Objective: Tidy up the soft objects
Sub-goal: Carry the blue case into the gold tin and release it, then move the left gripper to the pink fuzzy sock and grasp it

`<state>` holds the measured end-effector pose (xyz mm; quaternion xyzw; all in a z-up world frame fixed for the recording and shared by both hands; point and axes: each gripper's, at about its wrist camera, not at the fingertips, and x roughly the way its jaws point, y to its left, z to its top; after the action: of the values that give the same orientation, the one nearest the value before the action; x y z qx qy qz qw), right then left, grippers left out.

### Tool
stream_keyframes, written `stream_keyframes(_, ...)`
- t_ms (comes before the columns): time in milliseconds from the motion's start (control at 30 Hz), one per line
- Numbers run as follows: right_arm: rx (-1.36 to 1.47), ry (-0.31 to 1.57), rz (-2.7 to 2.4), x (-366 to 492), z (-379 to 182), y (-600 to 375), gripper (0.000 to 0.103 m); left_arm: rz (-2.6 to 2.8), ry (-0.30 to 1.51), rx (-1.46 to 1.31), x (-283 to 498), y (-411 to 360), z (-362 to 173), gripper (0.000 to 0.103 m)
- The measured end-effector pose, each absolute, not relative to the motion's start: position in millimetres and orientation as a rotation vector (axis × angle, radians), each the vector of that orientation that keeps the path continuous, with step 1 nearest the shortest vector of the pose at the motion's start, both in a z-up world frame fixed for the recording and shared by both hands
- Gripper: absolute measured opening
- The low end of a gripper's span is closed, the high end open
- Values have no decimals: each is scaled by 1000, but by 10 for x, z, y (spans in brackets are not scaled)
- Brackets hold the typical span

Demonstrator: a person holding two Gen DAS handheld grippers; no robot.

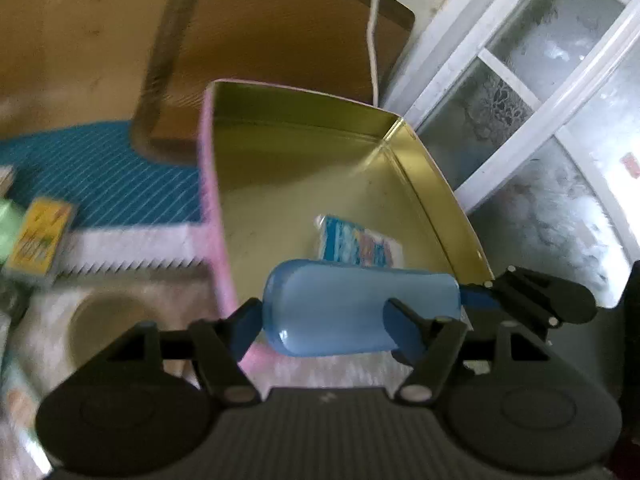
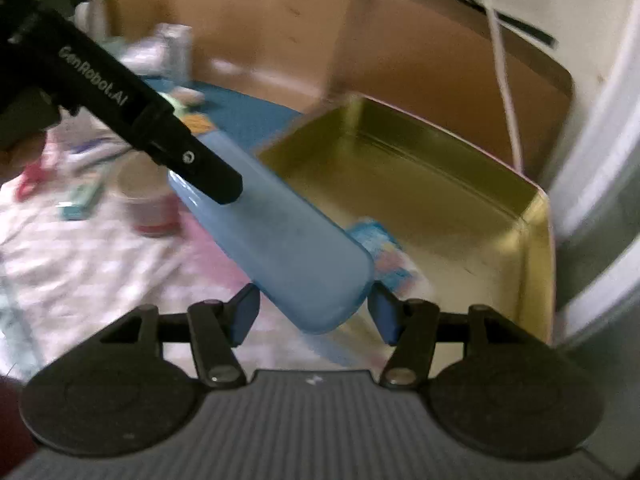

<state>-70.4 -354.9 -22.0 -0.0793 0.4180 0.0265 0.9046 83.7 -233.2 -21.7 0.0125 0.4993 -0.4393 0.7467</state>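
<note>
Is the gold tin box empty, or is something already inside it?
Not empty. One small blue printed packet lies on the floor of the gold tin box; the rest of the floor is bare. The blue case is above the rim.

Blurred clutter and partly hidden items around a gold tin.

A pale blue case (image 2: pixel 276 236) is covering the near part of a printed packet (image 1: pixel 354 246) lying in the tin (image 1: pixel 304 148), and the packet's print is blurring past reading. At far left, a yellow box (image 1: pixel 38 240), a cup (image 2: pixel 148 200) and other small things are smearing into shapes too soft to identify, some running off the picture's edge.
</note>
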Motion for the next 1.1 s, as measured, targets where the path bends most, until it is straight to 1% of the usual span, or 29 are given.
stream_keyframes(67, -93, 879, 25, -638, -279, -3707, 74, -956, 1117, 43, 885, -2550, -325, 71)
stream_keyframes(100, -50, 874, 4, -644, -276, -3765, 77, -950, 1137, 36, 899, -2615, -383, 70)
stream_keyframes(133, -18, 868, -24, -646, -268, -3813, 77, -931, 1152, 46, 893, -2672, -440, 66)
stream_keyframes(233, -23, 853, -99, -666, -274, -3842, 77, -896, 1139, 94, 822, -2716, -523, 66)
stream_keyframes(333, 52, 829, -94, -767, -227, -3857, 75, -919, 1114, 83, 765, -2622, -459, 66)
stream_keyframes(367, 61, 815, -83, -804, -207, -3835, 67, -929, 1095, 83, 745, -2557, -418, 66)
stream_keyframes(400, 65, 799, -66, -836, -167, -3783, 62, -934, 1075, 85, 712, -2462, -373, 67)
stream_keyframes(467, 81, 770, -10, -825, -124, -3658, 43, -940, 1045, 84, 649, -2191, -302, 67)
stream_keyframes(500, 102, 757, 38, -826, -87, -3577, 38, -931, 1037, 87, 609, -2034, -292, 67)
stream_keyframes(533, 124, 751, 84, -800, -72, -3510, 29, -917, 1033, 90, 567, -1845, -299, 67)
stream_keyframes(567, 148, 752, 148, -762, -56, -3393, 25, -896, 1035, 94, 537, -1670, -308, 67)
stream_keyframes(600, 161, 759, 207, -726, -61, -3254, 25, -861, 1042, 98, 499, -1468, -334, 67)
stream_keyframes(667, 159, 786, 333, -598, -99, -2898, 24, -772, 1079, 86, 461, -1059, -410, 67)
stream_keyframes(800, 92, 866, 537, -267, -270, -2088, 25, -598, 1163, -58, 426, -152, -543, 67)
stream_keyframes(967, -10, 933, 716, 20, -366, -1181, 28, -414, 1144, -207, 589, 778, -509, 70)
stream_keyframes(1000, -31, 937, 733, 87, -388, -1023, 30, -389, 1142, -229, 651, 930, -505, 70)
stream_keyframes(1067, -60, 937, 746, 212, -446, -758, 42, -367, 1139, -262, 759, 1143, -497, 71)
stream_keyframes(1100, -67, 942, 751, 275, -475, -633, 45, -364, 1140, -275, 828, 1220, -510, 71)
